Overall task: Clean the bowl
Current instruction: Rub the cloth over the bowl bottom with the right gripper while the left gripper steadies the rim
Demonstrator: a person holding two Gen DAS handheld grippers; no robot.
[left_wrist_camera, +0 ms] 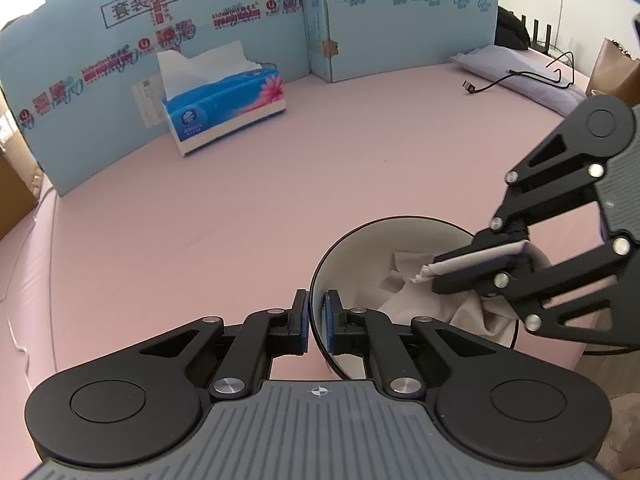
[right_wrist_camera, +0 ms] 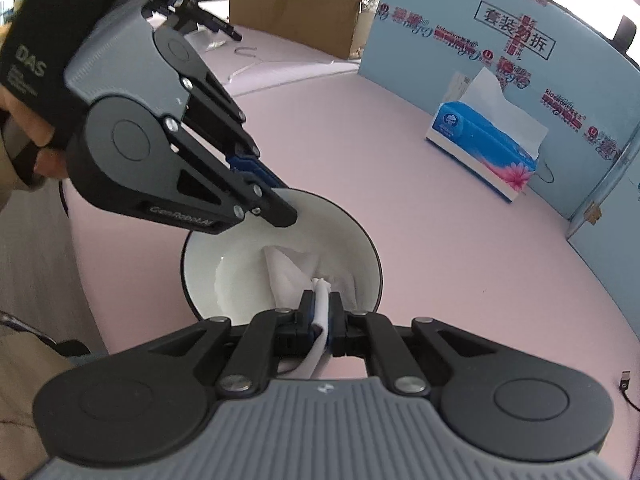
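A bowl [left_wrist_camera: 356, 248] with a white inside and a dark rim stands on the pink table; it also shows in the right wrist view [right_wrist_camera: 240, 256]. My left gripper [left_wrist_camera: 316, 316] is shut on the bowl's near rim, one finger inside and one outside. In the right wrist view it [right_wrist_camera: 280, 208] reaches the far rim from the upper left. My right gripper [right_wrist_camera: 321, 312] is shut on a white tissue [right_wrist_camera: 296, 268] that lies crumpled inside the bowl. In the left wrist view it [left_wrist_camera: 436, 270] enters from the right, with the tissue [left_wrist_camera: 408, 276] hanging below it.
A blue tissue box [left_wrist_camera: 224, 104] with a sheet sticking up stands at the back by a light blue cardboard wall [left_wrist_camera: 400, 20]; the box also shows in the right wrist view [right_wrist_camera: 480, 144]. A black cable [left_wrist_camera: 516, 76] and a folded cloth [left_wrist_camera: 520, 68] lie far right. A brown carton [right_wrist_camera: 296, 4] stands behind.
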